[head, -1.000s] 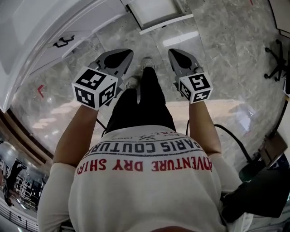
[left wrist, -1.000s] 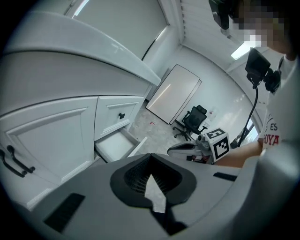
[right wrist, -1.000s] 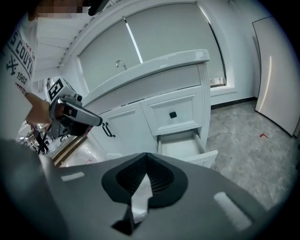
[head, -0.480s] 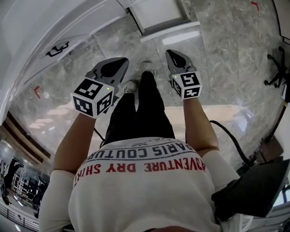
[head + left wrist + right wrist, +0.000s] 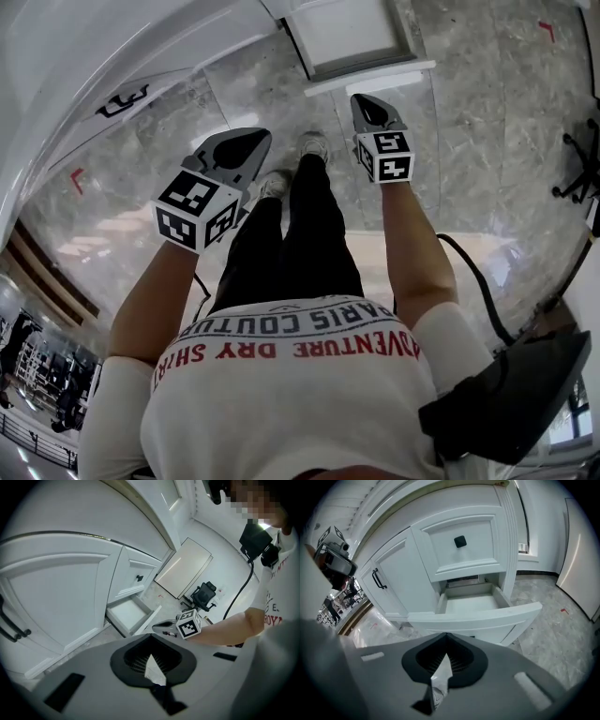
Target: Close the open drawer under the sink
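- Drawer (image 5: 474, 615) is sitting pulled out below a knobbed panel (image 5: 461, 541); its back is getting cut off at the head view's top edge.
- Right gripper (image 5: 371, 109) is hovering close to the drawer front with its jaws pressed together and empty; whether it's touching is hard to judge.
- Left gripper (image 5: 240, 147) is hanging farther back over the floor (image 5: 469, 112), jaws likewise closed on nothing.
- Legs (image 5: 291, 234) are hiding the floor between the two grippers.

The person stands on the marble floor (image 5: 469, 141) facing the open drawer (image 5: 370, 78), whose white front lies just ahead of their shoes (image 5: 312, 145). The right gripper (image 5: 367, 105) is held out close to that front. The left gripper (image 5: 247, 142) hangs farther back, beside the black-trousered legs. A cabinet door with a black handle (image 5: 125, 96) lines the floor's left edge.
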`<state>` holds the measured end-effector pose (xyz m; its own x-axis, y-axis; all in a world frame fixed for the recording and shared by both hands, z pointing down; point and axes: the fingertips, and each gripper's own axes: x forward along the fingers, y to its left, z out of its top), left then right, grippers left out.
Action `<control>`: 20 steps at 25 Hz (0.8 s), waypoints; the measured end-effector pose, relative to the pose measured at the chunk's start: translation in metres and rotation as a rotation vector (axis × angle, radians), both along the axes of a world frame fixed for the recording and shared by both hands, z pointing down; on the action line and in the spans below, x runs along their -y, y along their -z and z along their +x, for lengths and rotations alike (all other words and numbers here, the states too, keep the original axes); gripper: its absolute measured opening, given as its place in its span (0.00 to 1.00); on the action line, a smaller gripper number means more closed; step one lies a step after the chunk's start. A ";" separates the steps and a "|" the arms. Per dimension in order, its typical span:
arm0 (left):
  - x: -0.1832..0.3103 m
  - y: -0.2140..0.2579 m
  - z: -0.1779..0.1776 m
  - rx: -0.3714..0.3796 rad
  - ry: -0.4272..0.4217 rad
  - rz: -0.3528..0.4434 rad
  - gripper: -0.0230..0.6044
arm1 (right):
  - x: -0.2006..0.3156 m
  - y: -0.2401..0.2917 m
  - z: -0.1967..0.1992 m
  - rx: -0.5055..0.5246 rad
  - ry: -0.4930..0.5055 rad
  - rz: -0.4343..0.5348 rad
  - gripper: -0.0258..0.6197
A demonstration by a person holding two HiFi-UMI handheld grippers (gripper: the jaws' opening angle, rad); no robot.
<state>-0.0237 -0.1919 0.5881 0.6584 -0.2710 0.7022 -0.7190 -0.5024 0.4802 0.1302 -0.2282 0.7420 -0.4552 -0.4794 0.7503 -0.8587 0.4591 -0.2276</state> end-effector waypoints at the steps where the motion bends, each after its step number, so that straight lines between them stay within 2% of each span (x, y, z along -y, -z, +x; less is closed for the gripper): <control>1: 0.000 -0.003 -0.002 0.005 0.003 -0.003 0.04 | 0.003 -0.006 -0.001 -0.008 -0.002 -0.001 0.04; 8: 0.003 -0.015 -0.004 0.016 0.012 -0.007 0.04 | 0.018 -0.024 0.002 -0.001 -0.056 0.004 0.04; 20: 0.006 -0.018 -0.008 0.024 0.023 -0.002 0.04 | 0.028 -0.029 0.003 0.001 -0.055 0.028 0.04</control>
<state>-0.0313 -0.1976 0.6063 0.6348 -0.2842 0.7185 -0.7418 -0.4844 0.4637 0.1329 -0.2564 0.7710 -0.4282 -0.5241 0.7362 -0.8826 0.4175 -0.2161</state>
